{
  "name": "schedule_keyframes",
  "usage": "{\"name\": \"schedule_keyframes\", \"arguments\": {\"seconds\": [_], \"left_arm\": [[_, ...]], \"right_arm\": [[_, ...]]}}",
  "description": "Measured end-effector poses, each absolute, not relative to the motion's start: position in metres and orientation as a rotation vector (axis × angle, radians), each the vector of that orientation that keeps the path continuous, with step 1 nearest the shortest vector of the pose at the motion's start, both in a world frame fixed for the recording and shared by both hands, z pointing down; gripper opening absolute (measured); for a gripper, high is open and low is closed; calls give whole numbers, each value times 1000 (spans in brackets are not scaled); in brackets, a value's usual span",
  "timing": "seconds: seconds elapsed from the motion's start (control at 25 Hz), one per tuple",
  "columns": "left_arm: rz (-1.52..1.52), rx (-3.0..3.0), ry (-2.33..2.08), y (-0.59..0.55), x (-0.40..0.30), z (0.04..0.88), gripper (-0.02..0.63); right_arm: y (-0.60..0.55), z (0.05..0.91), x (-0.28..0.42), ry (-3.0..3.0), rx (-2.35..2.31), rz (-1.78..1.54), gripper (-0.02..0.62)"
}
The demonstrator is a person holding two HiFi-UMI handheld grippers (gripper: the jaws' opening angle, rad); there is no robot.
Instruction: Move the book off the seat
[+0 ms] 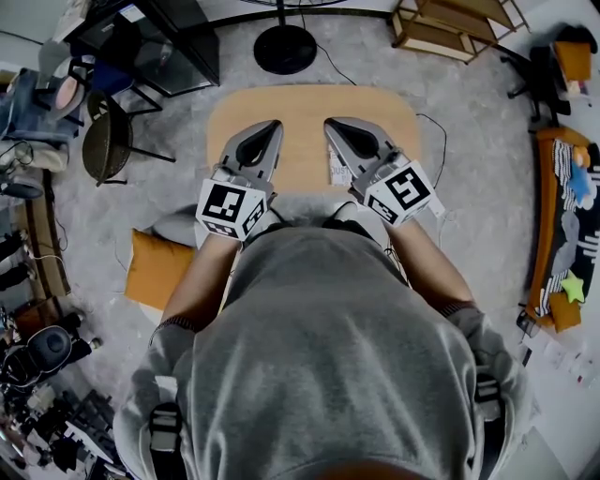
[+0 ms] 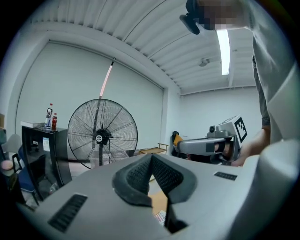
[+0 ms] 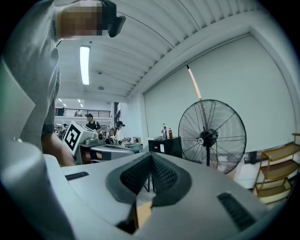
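A small printed book (image 1: 337, 169) lies on the tan rounded wooden top (image 1: 309, 108), half hidden under my right gripper (image 1: 333, 124). My left gripper (image 1: 273, 127) hovers beside it, over the left part of that top. Both point away from me, side by side, above the surface. In the left gripper view the ribbed pads (image 2: 140, 174) meet with nothing between them, and a scrap of the book (image 2: 161, 216) shows below. The right gripper view shows its pads (image 3: 161, 174) closed together the same way, empty.
A large standing fan (image 2: 102, 133) is beyond the wooden top, its round base (image 1: 284, 47) on the grey floor. An orange cushion (image 1: 155, 267) lies on a grey seat at my left. A black cabinet (image 1: 159, 42), a round stool (image 1: 106, 141) and wooden shelves (image 1: 450, 28) stand around.
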State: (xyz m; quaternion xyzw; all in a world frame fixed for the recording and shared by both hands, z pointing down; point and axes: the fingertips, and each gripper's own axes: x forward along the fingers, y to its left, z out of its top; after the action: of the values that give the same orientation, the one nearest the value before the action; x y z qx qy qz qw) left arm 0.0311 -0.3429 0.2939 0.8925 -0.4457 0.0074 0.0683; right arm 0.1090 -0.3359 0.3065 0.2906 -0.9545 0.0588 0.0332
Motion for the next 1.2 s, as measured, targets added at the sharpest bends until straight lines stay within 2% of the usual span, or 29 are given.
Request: {"name": "schedule_keyframes", "arguments": {"seconds": [1.2], "left_arm": [[18, 2727, -1291, -332, 47, 282, 15]], "right_arm": [[-323, 294, 121, -2934, 918, 150, 5]]}}
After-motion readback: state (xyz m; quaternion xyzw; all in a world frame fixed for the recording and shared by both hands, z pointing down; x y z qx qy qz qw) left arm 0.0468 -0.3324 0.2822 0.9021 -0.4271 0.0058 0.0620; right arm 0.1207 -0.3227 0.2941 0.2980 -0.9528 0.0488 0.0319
